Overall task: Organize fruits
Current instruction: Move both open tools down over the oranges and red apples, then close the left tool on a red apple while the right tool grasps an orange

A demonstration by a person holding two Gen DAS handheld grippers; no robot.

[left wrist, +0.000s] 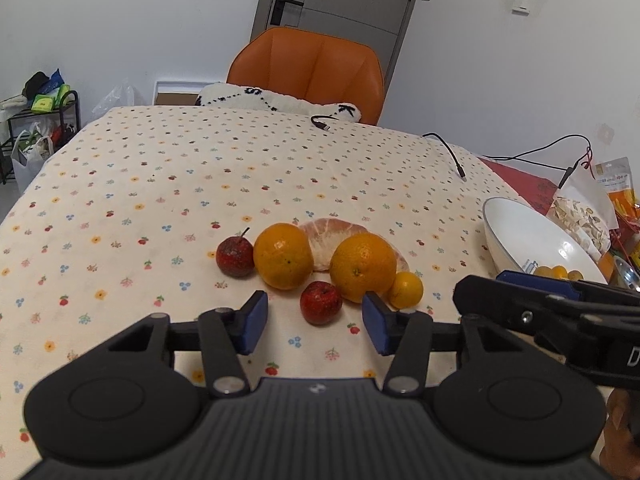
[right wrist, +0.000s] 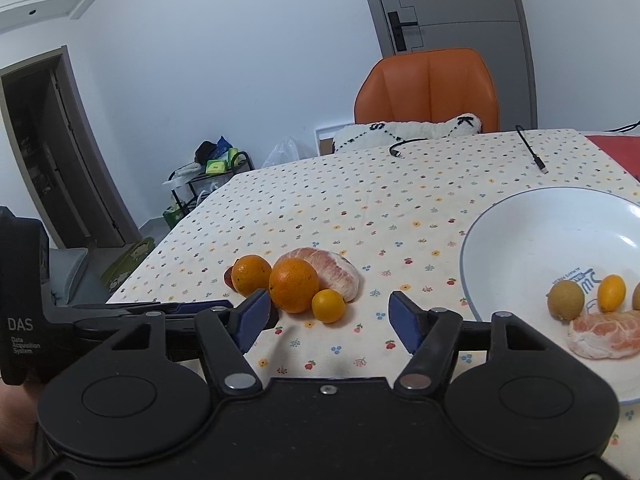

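Observation:
On the flowered tablecloth lies a cluster of fruit: two oranges (left wrist: pixel 283 256) (left wrist: pixel 363 267), a peeled pomelo piece (left wrist: pixel 326 240), a small yellow citrus (left wrist: pixel 406 290) and two small red fruits (left wrist: pixel 235 257) (left wrist: pixel 321 303). My left gripper (left wrist: pixel 314 324) is open and empty, just before the nearer red fruit. My right gripper (right wrist: pixel 330 322) is open and empty, between the cluster (right wrist: pixel 294 285) and the white bowl (right wrist: pixel 520 220). The bowl holds a peeled segment (right wrist: pixel 606 334), a brownish round fruit (right wrist: pixel 565 300) and a small yellow one (right wrist: pixel 611 293).
An orange chair (left wrist: pixel 306 68) with a white cushion stands at the table's far side. Two black cables (left wrist: pixel 450 154) lie on the far cloth. Snack bags (left wrist: pixel 580 220) and a red sheet sit right of the bowl (left wrist: pixel 520 236). A cluttered rack (left wrist: pixel 40 120) stands left of the table.

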